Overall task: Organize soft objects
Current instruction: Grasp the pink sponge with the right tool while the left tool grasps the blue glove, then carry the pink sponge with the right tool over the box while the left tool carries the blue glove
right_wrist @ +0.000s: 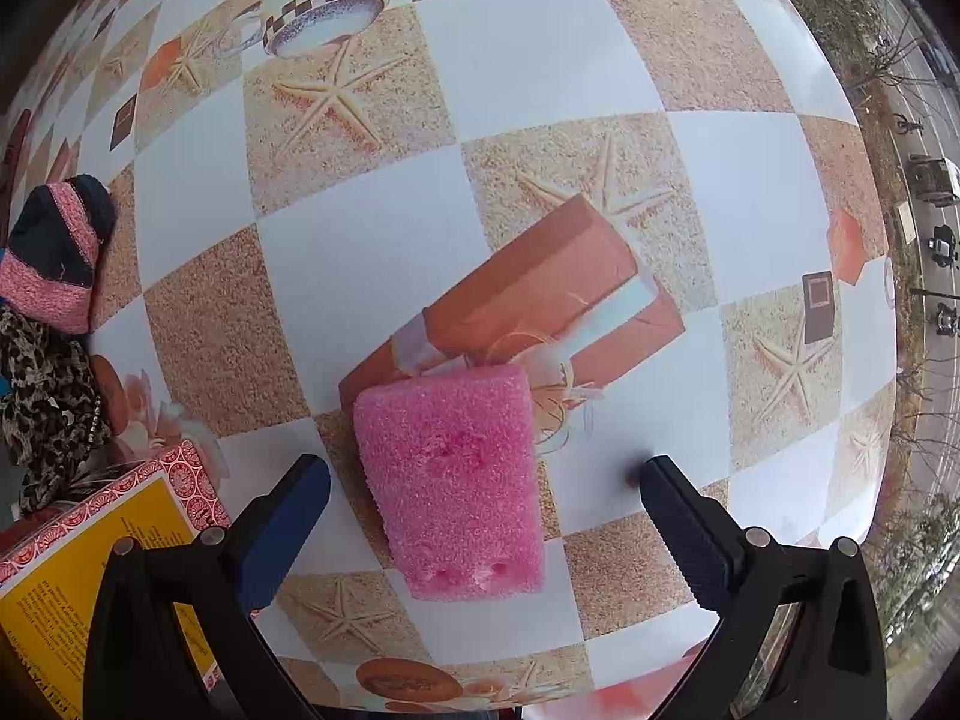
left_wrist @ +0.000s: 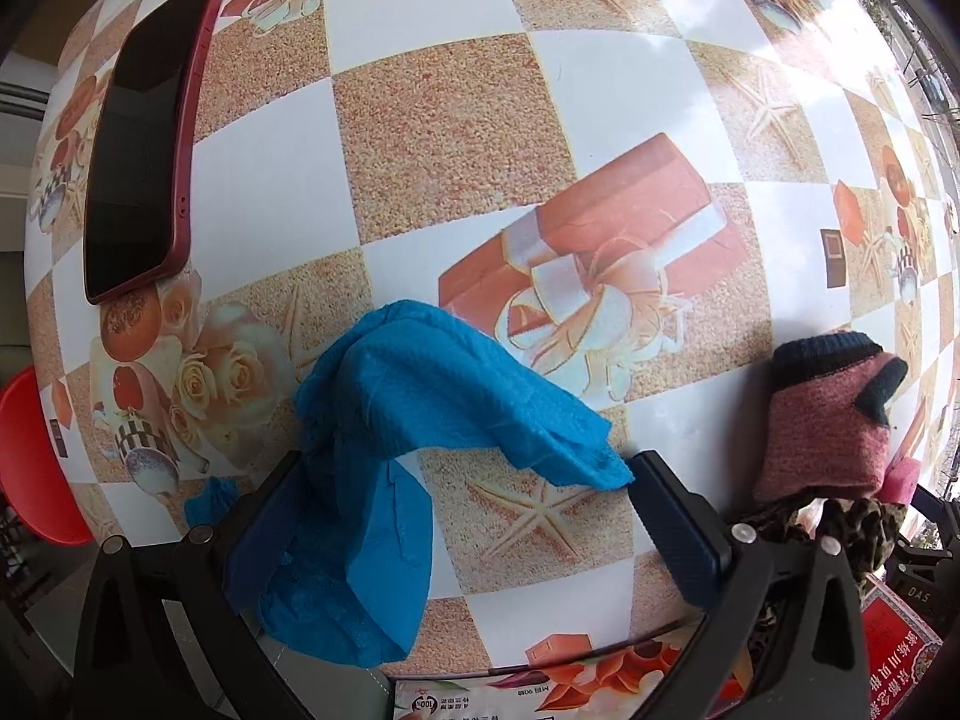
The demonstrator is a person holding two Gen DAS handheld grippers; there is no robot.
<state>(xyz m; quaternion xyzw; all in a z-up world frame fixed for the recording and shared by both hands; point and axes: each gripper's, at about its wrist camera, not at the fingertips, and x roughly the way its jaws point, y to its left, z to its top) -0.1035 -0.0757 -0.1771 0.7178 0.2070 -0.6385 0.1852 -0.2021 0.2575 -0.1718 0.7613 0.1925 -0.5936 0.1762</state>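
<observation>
**Both grippers held wide over soft things on the patterned counter**

No bin or basket showed in either view, so the soft things lay loose on the counter [left_wrist: 456, 138], whose cover was a checker of white and sand-coloured squares printed with starfish, gift boxes, roses and cups.

In the left wrist view the left gripper [left_wrist: 456, 516] had its fingers spread apart, gripping nothing. A crumpled blue cloth [left_wrist: 420, 414] lay at lower centre, draped over the left finger and reaching across toward the right one. At the right edge of the frame a pink and black knitted piece [left_wrist: 834, 414] lay on the counter, with a leopard-print fabric [left_wrist: 852, 528] just below it. A phone in a dark red case [left_wrist: 144, 144] lay face up at upper left. A red chair [left_wrist: 30, 456] showed past the counter's left edge.

In the right wrist view the right gripper [right_wrist: 486, 516] was likewise released, its fingers wide to either side of a pink foam block [right_wrist: 456, 480] at lower centre, touching neither side of it. A yellow and red printed box [right_wrist: 108, 570] sat at lower left, beside the left finger. Beyond the counter's right edge a street with trees and vehicles [right_wrist: 936, 252] was visible.
</observation>
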